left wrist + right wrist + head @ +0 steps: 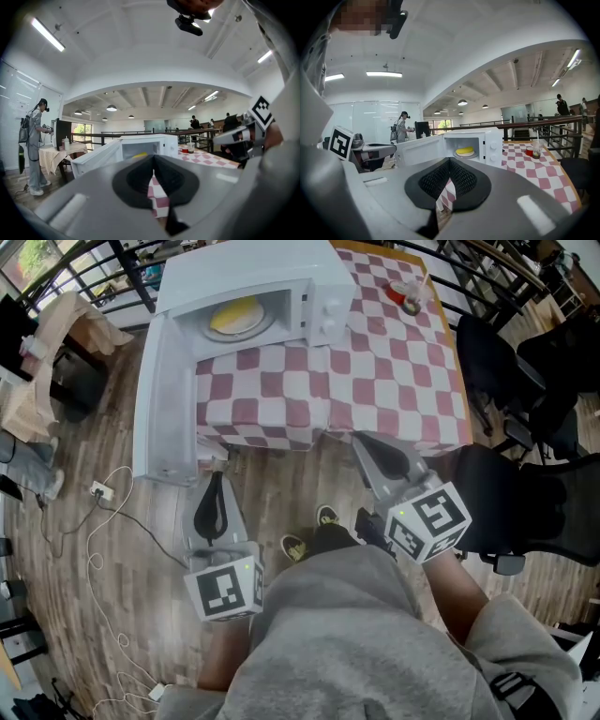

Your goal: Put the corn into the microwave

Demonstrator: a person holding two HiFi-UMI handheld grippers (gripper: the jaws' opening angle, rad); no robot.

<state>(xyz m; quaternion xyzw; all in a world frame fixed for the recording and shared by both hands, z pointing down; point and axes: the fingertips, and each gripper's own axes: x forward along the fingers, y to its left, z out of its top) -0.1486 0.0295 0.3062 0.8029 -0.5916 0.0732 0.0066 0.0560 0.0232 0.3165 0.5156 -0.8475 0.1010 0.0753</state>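
The yellow corn [236,311] lies on a plate inside the white microwave [319,277], whose door [164,399] hangs wide open to the left. In the right gripper view the corn [465,150] shows through the opening; in the left gripper view only a yellow sliver of the corn [139,154] shows. My left gripper [216,474] [153,157] is shut and empty, held low in front of the door. My right gripper [361,442] [449,160] is also shut with nothing in it, just short of the table's front edge.
The microwave stands on a table with a red-and-white checked cloth [394,371]; a cup with a straw [410,294] sits at its far right. Black chairs [525,493] stand to the right, cables [103,521] lie on the wooden floor, and a person [401,127] stands far off.
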